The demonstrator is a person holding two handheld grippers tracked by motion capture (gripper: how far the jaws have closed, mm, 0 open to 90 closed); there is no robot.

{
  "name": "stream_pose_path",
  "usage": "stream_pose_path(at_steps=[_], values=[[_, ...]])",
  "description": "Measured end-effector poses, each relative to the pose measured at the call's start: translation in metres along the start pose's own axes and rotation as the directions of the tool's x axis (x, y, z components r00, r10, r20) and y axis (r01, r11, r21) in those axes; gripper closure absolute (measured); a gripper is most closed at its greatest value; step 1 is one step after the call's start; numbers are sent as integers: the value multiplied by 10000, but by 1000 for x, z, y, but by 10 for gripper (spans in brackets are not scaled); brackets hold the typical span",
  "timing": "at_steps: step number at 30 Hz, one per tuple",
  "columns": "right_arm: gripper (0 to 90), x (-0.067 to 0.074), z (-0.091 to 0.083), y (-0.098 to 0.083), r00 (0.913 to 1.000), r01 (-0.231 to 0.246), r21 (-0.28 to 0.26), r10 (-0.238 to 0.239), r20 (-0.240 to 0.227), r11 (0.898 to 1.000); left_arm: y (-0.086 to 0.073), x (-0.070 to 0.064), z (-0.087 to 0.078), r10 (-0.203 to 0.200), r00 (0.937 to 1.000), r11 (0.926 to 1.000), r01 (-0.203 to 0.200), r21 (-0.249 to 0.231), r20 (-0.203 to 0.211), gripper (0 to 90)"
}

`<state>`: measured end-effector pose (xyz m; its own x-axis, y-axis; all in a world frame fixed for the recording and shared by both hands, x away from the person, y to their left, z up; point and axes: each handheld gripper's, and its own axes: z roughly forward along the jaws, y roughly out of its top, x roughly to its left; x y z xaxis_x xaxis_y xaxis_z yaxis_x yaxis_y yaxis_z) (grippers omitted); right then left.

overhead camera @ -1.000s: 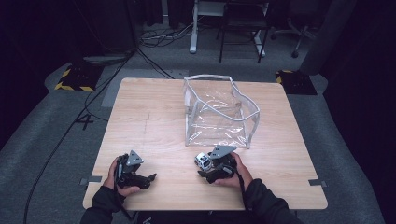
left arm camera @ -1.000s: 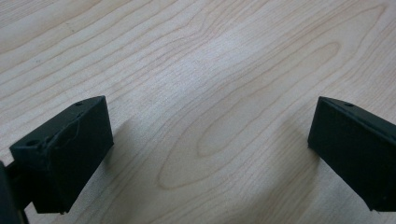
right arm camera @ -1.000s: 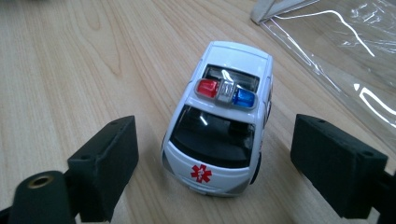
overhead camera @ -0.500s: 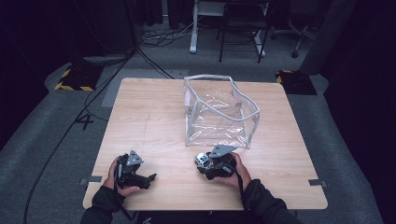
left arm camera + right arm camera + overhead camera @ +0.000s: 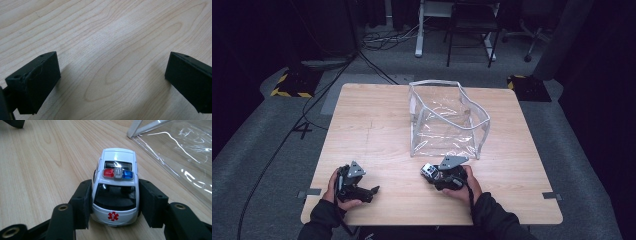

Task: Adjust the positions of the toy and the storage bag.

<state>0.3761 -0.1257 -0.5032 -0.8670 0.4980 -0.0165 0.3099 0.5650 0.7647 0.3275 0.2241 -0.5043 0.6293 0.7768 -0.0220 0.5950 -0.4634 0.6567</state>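
Right gripper has just closed, its two jaws clamping one white toy ambulance on the table — one clear bag at its 12 o'clock. Left gripper at 9 o'clock: open, holding nothing.

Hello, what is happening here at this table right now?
A person sits at a wooden table with a gripper in each hand. The right gripper has just been closing, and its pads now press both sides of a white toy ambulance that stands on the table beside a clear plastic bag. The left gripper rests open over bare wood, holding nothing.
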Motion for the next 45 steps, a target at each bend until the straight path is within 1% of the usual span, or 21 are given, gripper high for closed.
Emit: stream_pose_path(at_steps=[4,6,9,11,12,15,18,22,23,25,27,28,29,30,33,36,37,41,42,43,45], values=[[480,-1,-4,-2,10000,-48,115,48,12,9999,0,0,0,-1,10000,10000,1,3,4,2],[482,-7,-13,-7,9997,220,276,-221,59,9994,0,0,0,-2,10000,10000,2,3,6,2],[481,-13,-24,-14,9997,218,389,-222,100,9990,0,0,0,-2,10000,10000,2,4,6,2],[481,-19,-32,-21,9998,61,312,-66,172,9995,0,0,0,-3,10000,10000,3,3,8,2],[481,-21,-35,-24,9998,-155,357,150,157,9992,0,0,0,1,10000,10000,-1,4,9,2],[482,-32,-49,-35,9986,-188,437,166,493,9989,0,0,0,20,10000,10000,-20,22,9,2],[481,-40,-63,-47,9975,-553,362,536,461,9978,0,0,0,19,10000,10000,-19,18,6,2],[482,-50,-82,-63,9950,-637,409,603,794,9971,0,0,0,18,10000,10000,-18,18,8,2],[481,-53,-88,-68,9922,-836,377,797,953,9958,0,0,0,0,10000,10000,0,4,5,2],[482,-61,-97,-75,9893,-934,422,879,1160,9947,0,0,0,19,10000,10000,-19,20,9,2],[482,-68,-106,-83,9832,-1169,367,1104,1453,9925,0,0,0,20,10000,10000,-20,18,6,2],[481,-73,-110,-87,9809,-1149,368,1075,1622,9927,0,0,0,21,10000,10000,-21,20,8,2],[481,-76,-114,-90,9752,-1403,320,1325,1773,9896,0,0,0,16,10000,10000,-16,16,6,2],[481,-79,-117,-93,9735,-1410,329,1325,1861,9895,0,0,0,16,10000,10000,-16,17,6,2],[482,-92,-128,-103,9605,-1830,195,1746,2167,9829,0,0,0,15,10000,10000,-15,18,9,2],[481,-99,-134,-108,9484,-2133,84,2050,2420,9770,0,0,0,17,10000,10000,-17,17,6,2],[481,-102,-136,-110,9480,-2077,110,1985,2489,9781,0,0,0,30,10000,10000,-30,12,-10,2],[481,-111,-141,-115,9353,-2302,-12,2215,2760,9732,0,0,0,30,10000,10000,-30,0,-11,2],[481,-113,-142,-116,9346,-2310,14,2215,2783,9729,0,0,0,35,10000,10000,-35,2,-11,2],[481,-115,-144,-117,9290,-2403,-36,2311,2889,9707,0,0,0,31,10000,10000,-31,-1,-20,2],[481,-120,-146,-121,9226,-2502,-130,2425,2999,9681,0,0,0,29,10000,10000,-29,2,-9,2]])
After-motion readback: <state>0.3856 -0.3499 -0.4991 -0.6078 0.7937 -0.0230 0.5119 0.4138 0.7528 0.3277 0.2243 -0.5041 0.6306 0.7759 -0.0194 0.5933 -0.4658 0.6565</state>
